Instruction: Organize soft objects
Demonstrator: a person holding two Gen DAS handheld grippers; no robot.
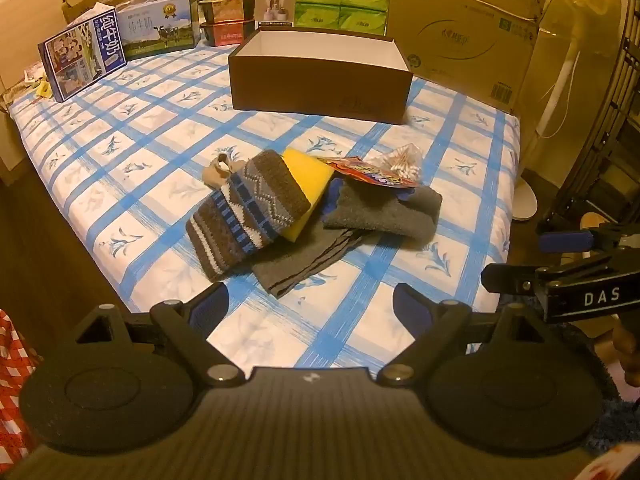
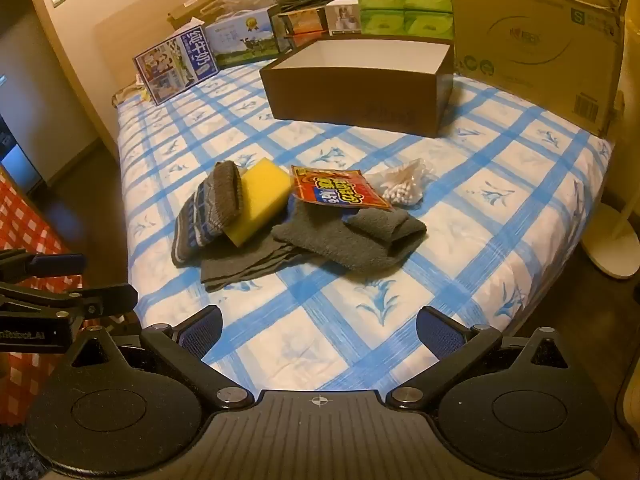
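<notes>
A pile lies mid-bed: a patterned knit sock [image 1: 246, 210] [image 2: 208, 212], a yellow sponge [image 1: 308, 188] [image 2: 262, 200], a grey fuzzy sock [image 1: 384, 212] [image 2: 352, 236], a thin grey cloth [image 1: 304, 258] [image 2: 244, 264], a red packet [image 1: 372, 174] [image 2: 340, 192] and a bag of cotton swabs [image 1: 404, 160] [image 2: 404, 186]. An open brown box [image 1: 320, 80] [image 2: 356, 92] stands behind it. My left gripper [image 1: 310, 308] is open and empty, short of the pile. My right gripper [image 2: 320, 328] is open and empty, also short of it.
The bed [image 1: 120, 152] [image 2: 520, 208] has a blue checked sheet. Milk cartons [image 1: 84, 60] [image 2: 176, 68], green tissue packs [image 1: 342, 4] [image 2: 404, 8] and a large cardboard box [image 1: 468, 36] [image 2: 536, 40] line the far side. A fan stand [image 1: 528, 196] [image 2: 612, 248] is at the right.
</notes>
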